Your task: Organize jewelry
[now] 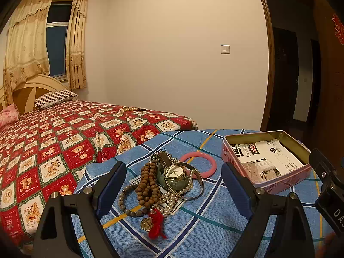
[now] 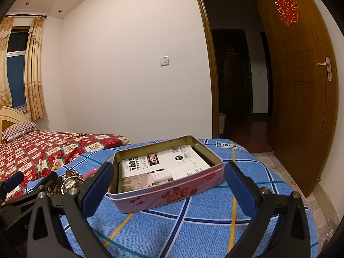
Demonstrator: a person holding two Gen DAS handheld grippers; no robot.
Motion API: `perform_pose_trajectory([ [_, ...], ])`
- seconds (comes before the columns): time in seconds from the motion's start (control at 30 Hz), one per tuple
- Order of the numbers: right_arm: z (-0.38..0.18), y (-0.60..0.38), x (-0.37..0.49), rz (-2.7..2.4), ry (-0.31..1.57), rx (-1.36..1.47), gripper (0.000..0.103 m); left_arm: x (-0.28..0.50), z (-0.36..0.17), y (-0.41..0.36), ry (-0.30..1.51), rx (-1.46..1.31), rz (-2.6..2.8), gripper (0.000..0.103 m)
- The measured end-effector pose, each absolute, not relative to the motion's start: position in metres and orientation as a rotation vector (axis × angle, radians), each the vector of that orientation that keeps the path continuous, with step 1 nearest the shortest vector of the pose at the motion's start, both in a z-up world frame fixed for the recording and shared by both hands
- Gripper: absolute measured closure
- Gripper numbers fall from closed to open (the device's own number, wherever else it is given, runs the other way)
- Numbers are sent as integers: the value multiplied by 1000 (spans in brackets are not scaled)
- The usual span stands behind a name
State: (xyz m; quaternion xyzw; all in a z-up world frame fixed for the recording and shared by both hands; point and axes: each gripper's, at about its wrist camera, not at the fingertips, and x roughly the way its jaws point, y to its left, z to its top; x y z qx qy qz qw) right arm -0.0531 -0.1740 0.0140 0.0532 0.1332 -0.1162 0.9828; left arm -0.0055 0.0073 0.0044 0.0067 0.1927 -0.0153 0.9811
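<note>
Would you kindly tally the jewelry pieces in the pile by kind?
Beaded strands: 3, the brown wooden beads, grey bead bracelet and pearl strand
Bangles: 2, the pink bangle and metal bangle
Wristwatch: 1
Total: 6

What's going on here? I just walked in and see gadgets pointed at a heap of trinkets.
A person is sorting jewelry with two tools. The left hand-held gripper is open, aimed at a tangled pile on the blue checked cloth: a watch, wooden beads, pearls and a pink bangle. The right hand-held gripper is open too, facing the pink tin, which holds only a printed sheet. Nothing is gripped yet.
</note>
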Motion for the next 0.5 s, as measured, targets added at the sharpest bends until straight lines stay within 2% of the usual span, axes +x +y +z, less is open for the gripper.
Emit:
perform_pose_trajectory([
  [0.5, 12, -175, -53, -232, 270, 108, 0, -6, 4, 10, 386, -8, -42, 13],
])
